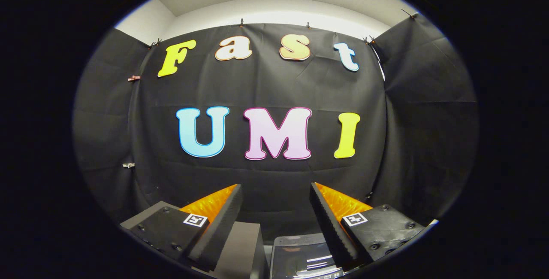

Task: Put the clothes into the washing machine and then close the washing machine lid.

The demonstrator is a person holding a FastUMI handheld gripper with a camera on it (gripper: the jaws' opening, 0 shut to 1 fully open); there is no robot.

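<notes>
My gripper (276, 186) is open, with a wide gap between its fingers and nothing held. It is raised and faces the booth's black cloth wall (274, 86). Low down between the fingers and just under them, a glossy dark panel with a pale rim (300, 255) catches light streaks; it looks like the washing machine's top or lid, and I cannot tell whether it is open or closed. Beside it on the left, a grey box-like block (244, 244) sits partly behind the left finger (218, 227).
Black cloth walls close in the space ahead and on both sides, with a white wall and ceiling (274, 4) above them. Small clips (128, 165) hold the cloth on the left.
</notes>
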